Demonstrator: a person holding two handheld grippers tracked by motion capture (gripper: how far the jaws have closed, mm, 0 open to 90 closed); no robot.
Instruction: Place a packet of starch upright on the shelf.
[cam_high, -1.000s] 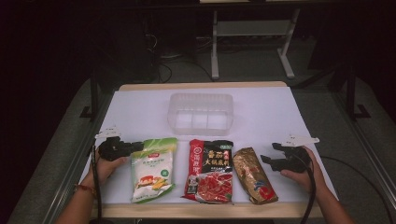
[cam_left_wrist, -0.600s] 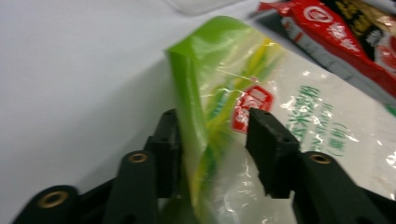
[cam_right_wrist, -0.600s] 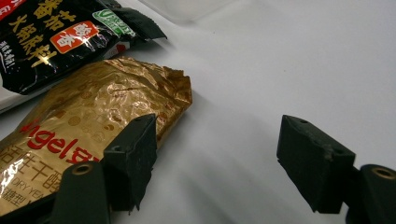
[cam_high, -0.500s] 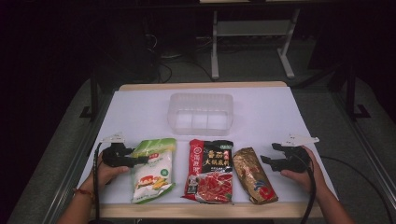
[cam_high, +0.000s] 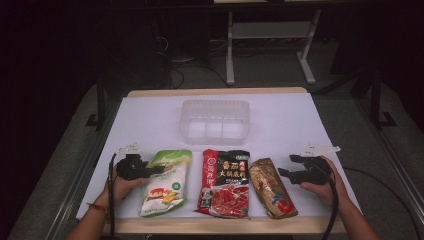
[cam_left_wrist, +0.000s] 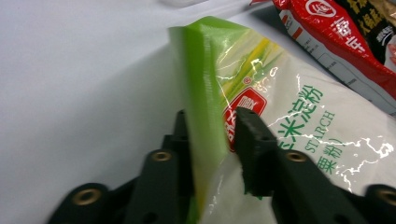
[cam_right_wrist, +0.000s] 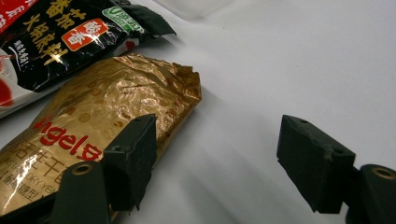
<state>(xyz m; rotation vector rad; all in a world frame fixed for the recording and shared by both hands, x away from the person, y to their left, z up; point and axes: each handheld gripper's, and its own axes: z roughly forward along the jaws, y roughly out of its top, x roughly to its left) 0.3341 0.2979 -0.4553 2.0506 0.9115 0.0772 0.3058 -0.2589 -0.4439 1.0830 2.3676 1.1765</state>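
The left gripper (cam_left_wrist: 212, 128) has just been closing its jaws, and they now pinch the green edge of the starch bag (cam_left_wrist: 261, 107), whose near corner has lifted off the white table (cam_high: 150, 120) since a second ago (the hand itself has edged inward toward the bag); I judge the grasp made and the lift toward the clear container (cam_high: 215, 120), ahead of this gripper, next. The left gripper view shows the bag's edge folded upright between the pads; the high view gives only a dark gripper beside the bag. The right gripper (cam_right_wrist: 217, 154) rests with jaws spread, holding nothing, the gold packet (cam_right_wrist: 98, 126) just left of its left jaw.
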